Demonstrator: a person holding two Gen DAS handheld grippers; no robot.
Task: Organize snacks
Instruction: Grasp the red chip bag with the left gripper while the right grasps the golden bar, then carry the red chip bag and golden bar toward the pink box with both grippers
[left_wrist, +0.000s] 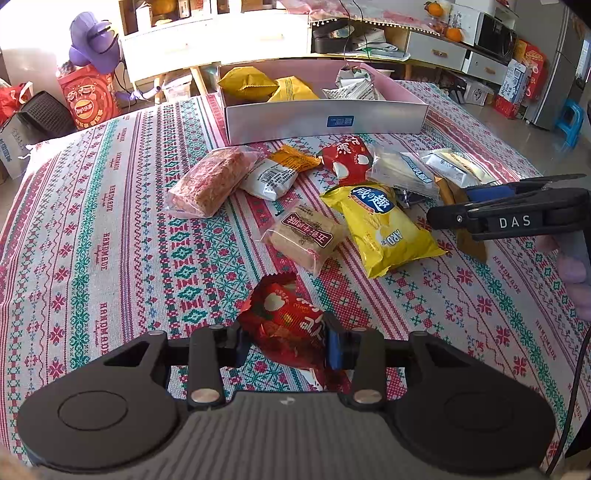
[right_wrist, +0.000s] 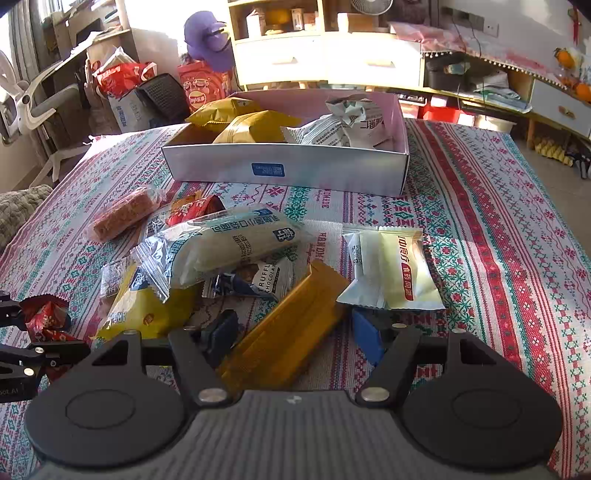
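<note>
My left gripper (left_wrist: 286, 341) is shut on a red snack packet (left_wrist: 284, 317) with a white apple mark, near the table's front. It also shows at the left of the right wrist view (right_wrist: 44, 319). My right gripper (right_wrist: 295, 330) is open around a long golden-brown packet (right_wrist: 286, 325) lying on the cloth, with a gap on each side. It shows from the side in the left wrist view (left_wrist: 469, 206). A white box (left_wrist: 325, 120) at the back holds yellow bags (left_wrist: 247, 83) and white packets (left_wrist: 354, 86).
Loose snacks lie on the patterned tablecloth (left_wrist: 110, 229): a yellow chip bag (left_wrist: 384, 229), a brown biscuit pack (left_wrist: 304, 236), a pink-wrapped bar (left_wrist: 210, 181), a white and yellow packet (right_wrist: 391, 269), a long clear bun pack (right_wrist: 221, 247). Shelves and clutter stand behind.
</note>
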